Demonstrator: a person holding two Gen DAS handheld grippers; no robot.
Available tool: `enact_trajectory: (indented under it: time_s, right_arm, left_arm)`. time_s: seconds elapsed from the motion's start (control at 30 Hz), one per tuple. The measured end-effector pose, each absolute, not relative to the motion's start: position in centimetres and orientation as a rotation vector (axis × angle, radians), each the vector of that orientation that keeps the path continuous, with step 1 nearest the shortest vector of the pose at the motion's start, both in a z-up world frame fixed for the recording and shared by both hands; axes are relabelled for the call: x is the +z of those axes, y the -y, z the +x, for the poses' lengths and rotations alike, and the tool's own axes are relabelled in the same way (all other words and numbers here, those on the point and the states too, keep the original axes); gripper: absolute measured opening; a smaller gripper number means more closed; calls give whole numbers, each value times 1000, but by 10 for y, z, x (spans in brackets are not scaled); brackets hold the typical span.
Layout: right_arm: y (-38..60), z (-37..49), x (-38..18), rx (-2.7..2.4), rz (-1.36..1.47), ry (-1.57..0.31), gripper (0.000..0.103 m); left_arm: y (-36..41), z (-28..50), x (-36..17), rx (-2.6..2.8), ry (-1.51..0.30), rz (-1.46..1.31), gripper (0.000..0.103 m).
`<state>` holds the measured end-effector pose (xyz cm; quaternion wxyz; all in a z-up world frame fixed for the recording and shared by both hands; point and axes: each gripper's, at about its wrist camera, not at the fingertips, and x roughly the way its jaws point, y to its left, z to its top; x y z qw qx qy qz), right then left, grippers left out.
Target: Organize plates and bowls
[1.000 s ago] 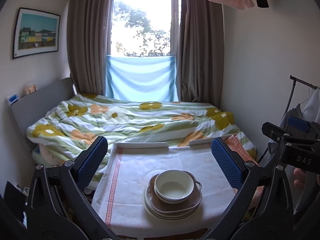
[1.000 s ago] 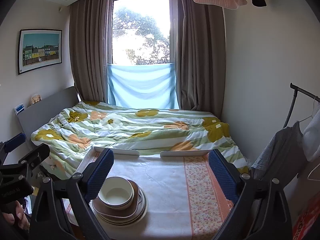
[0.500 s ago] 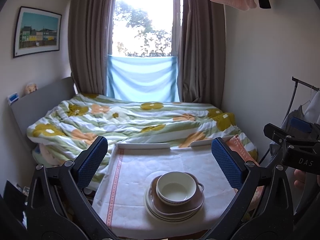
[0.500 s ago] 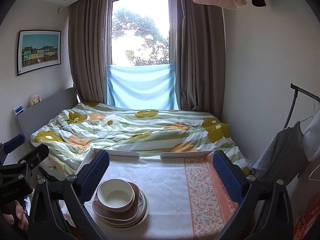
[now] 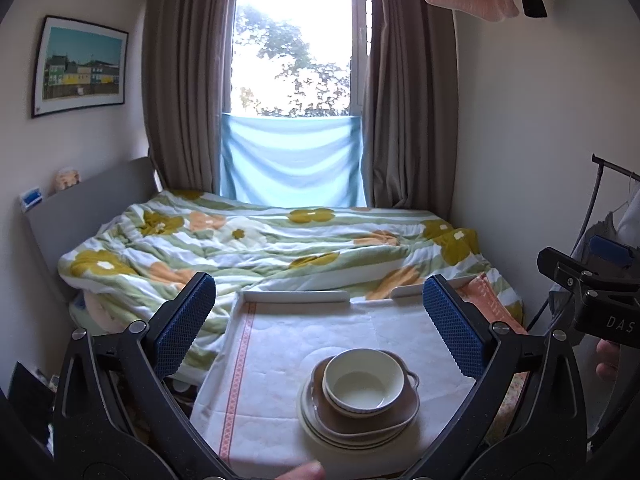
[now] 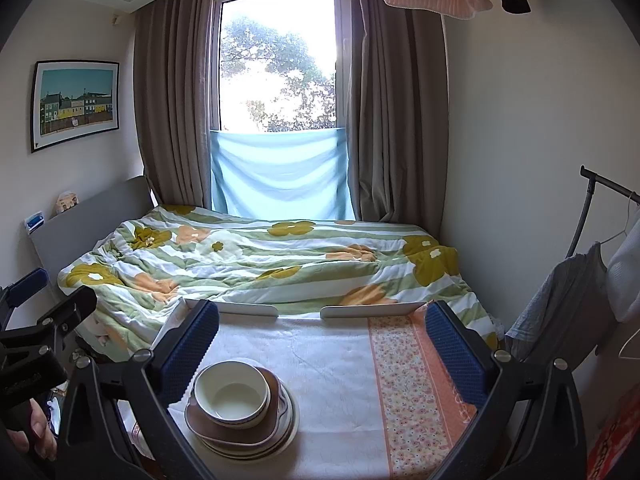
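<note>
Nearest, the left tongs (image 5: 318,322) stand wide apart with nothing between the blue pads (image 5: 182,322), hovering above the bench (image 5: 272,360); the right tongs (image 6: 320,344) are likewise spread wide and hold nothing, one blue pad (image 6: 188,350) just beside the crockery; a cream bowl (image 5: 363,382) sits upright on a brown handled dish (image 5: 400,414), which rests on a stack of pale plates (image 5: 320,432); the whole pile stands on the near part of the bench, toward the left side in the right wrist view; the bench is covered by a white cloth (image 6: 320,360) with a floral orange band (image 6: 408,392) on the right; two white rails (image 6: 248,310) edge the far side; beyond lies a bed (image 6: 260,264) under a green, yellow and orange flowered quilt; behind it, brown curtains (image 6: 172,120) frame a bright window (image 6: 276,64) with a light blue cloth (image 6: 278,174) across its lower part; a framed picture (image 6: 74,104) hangs on the left wall.
</note>
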<state>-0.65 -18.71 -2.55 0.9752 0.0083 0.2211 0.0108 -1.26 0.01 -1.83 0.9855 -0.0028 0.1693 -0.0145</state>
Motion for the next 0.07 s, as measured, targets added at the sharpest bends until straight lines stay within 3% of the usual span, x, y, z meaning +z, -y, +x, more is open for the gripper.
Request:
enact_trajectory:
  time_s: [0.07]
  right_arm:
    - [186, -5, -26, 20, 17, -446, 103]
  left_arm:
    - [-1, -13, -20, -26, -329, 0, 103]
